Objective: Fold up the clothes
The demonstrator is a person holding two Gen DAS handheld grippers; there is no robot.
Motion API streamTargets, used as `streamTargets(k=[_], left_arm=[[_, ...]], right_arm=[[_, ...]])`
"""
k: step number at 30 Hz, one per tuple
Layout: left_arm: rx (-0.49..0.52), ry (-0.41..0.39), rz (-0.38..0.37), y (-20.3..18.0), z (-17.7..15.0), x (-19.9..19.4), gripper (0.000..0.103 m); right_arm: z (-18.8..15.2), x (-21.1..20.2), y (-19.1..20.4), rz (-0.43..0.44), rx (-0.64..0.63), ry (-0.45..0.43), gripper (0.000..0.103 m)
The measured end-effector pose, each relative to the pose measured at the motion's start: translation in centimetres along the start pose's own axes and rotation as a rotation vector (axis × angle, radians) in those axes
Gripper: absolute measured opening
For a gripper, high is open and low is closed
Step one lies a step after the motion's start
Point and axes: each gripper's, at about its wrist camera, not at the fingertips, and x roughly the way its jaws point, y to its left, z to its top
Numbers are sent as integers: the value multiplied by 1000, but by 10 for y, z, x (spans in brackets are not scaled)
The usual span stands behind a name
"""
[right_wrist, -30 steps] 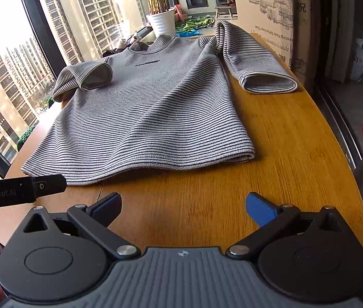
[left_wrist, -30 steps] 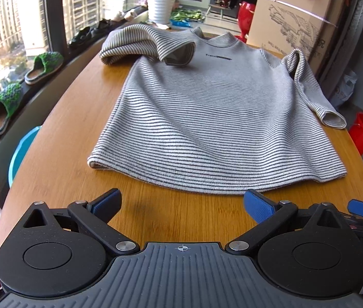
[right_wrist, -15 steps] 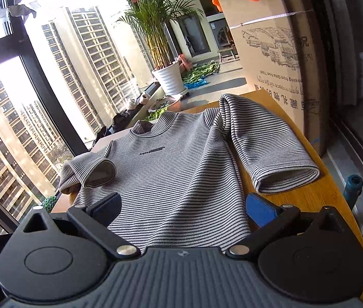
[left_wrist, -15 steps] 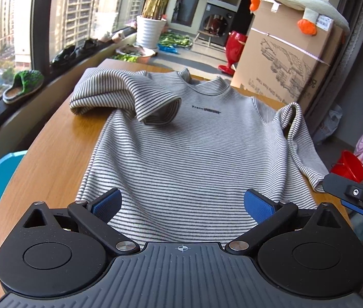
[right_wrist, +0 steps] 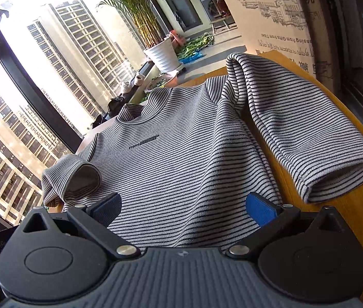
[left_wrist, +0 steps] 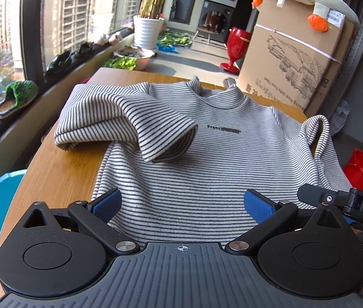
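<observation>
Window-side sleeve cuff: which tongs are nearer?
Left. The left tongs sit just below the cuff; the right tongs are further toward the other sleeve.

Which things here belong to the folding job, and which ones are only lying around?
For the job:
striped sweater
wooden table
left gripper
right gripper

Only lying around:
cardboard box
potted plant
slipper

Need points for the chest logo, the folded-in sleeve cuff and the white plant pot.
chest logo (left_wrist: pixel 223 129), left wrist view, middle of the dark print.
folded-in sleeve cuff (left_wrist: pixel 173 146), left wrist view, open end lying on the shirt.
white plant pot (left_wrist: pixel 146 32), left wrist view, ribbed side.
</observation>
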Motion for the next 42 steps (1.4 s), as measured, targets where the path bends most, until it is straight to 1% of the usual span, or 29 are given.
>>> streamTargets(k=[2,3,5,7,8,11,15,17,21,24,25,27,30,32,33,34,35,36,37,38,39,42], left_arm=[[-11,37,10,4,0,13,103],[-11,36,16,5,-2,17,103],[36,-1,40,0,-9,20,103],[123,-41,74,-8,-22,21,103],[148,-45,81,-11,-26,19,103],[161,-41,77,-10,-35,10,103],[182,-52,79,-6,-58,-12,103],[182,-50,75,-6,-70,-24,103],[184,-45,81,-7,-84,-40,103],[179,-35,77,-7,-85,-44,103],[162,-30,52,-8,-81,-46,103],[130,-27,-34,-10,-72,-51,103],[129,-61,-178,-21,-58,-57,103],[139,-88,-272,-30,-53,-58,103],[142,-91,-320,-33,-53,-56,103],[145,-94,-368,-35,-53,-53,103],[146,-101,-410,-36,-54,-49,103],[146,-112,-448,-36,-56,-46,103],[144,-120,-468,-35,-57,-42,103],[141,-122,-470,-34,-58,-37,103],[131,-112,-457,-33,-56,-31,103],[63,-63,-390,-24,-38,-14,103]], right_arm=[[-3,1,1,-8,-12,-7,103],[-4,1,2,-12,-32,-12,103],[-10,2,5,-26,-91,-23,103],[-15,2,14,-43,-202,-4,103],[-18,2,18,-51,-262,9,103],[-26,-7,16,-21,-303,20,103],[-34,-30,6,52,-301,49,103],[-42,-40,5,70,-316,52,103],[-61,-54,13,63,-387,51,103],[-62,-56,14,62,-399,54,103],[-59,-56,12,68,-386,54,103],[-49,-61,4,75,-324,42,103],[-23,-87,-23,53,-174,-64,103],[-9,-108,-46,8,-54,-140,102],[-6,-119,-61,-12,9,-160,102],[-2,-129,-76,-32,72,-179,91],[1,-139,-90,-53,135,-199,73],[2,-143,-99,-65,178,-199,65],[1,-146,-108,-85,231,-195,57],[-1,-146,-117,-104,276,-184,57],[-2,-144,-119,-116,291,-173,57],[1,-125,-111,-142,270,-153,57]])
